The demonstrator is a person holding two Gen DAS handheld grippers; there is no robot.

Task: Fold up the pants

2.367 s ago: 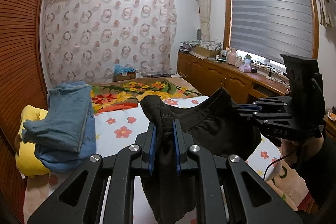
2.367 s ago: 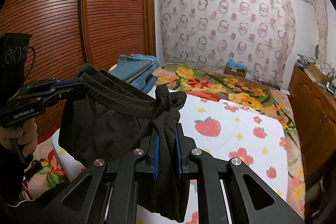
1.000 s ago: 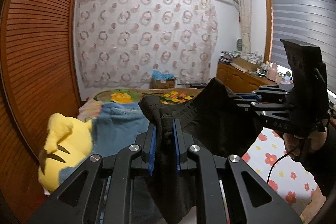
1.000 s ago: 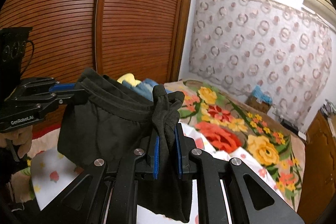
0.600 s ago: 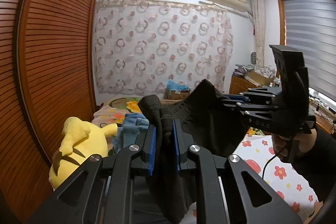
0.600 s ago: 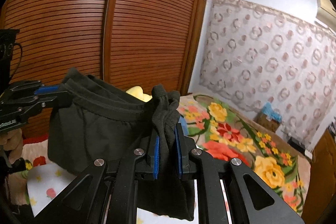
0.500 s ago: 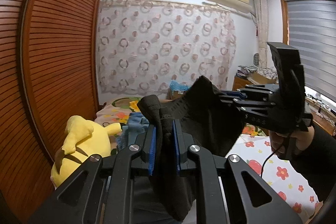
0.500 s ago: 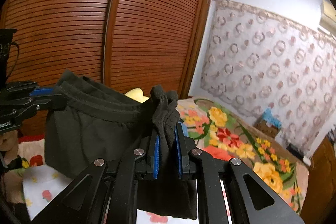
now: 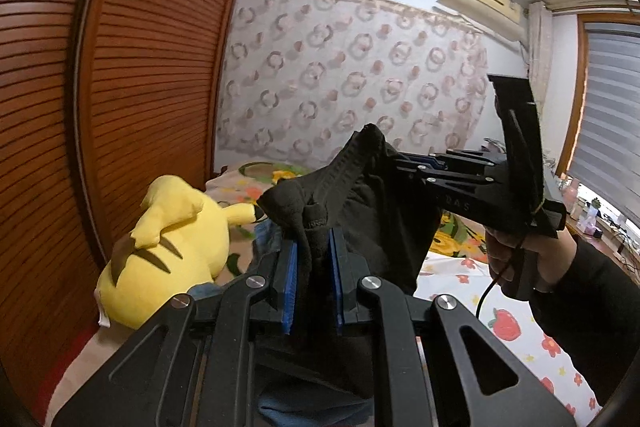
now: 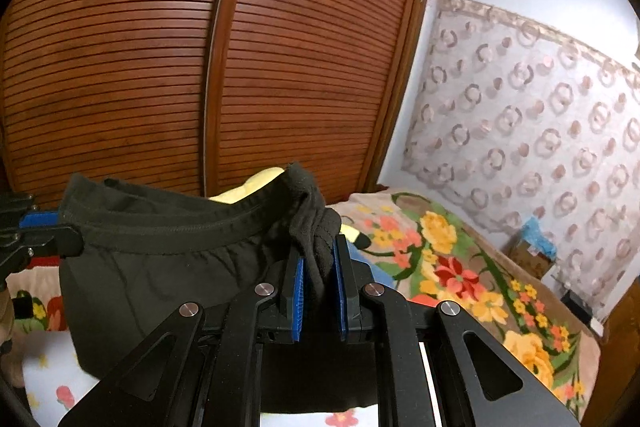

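Both the left gripper [image 9: 312,267] and right gripper [image 10: 318,267] jaws pinch the black pants [image 10: 160,259] waistband; thin bunched grips may slip, dropping the garment onto the plush toy [image 9: 168,251] at lower left.

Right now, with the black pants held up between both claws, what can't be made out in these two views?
- Lower part of the black pants: cut off behind the left claw in the left wrist view, behind the right claw in the right.
- Blue jeans: mostly hidden by the pants.
- Yellow plush toy: right wrist view shows only slivers past the waistband.
- Items on the wooden counter: too small.
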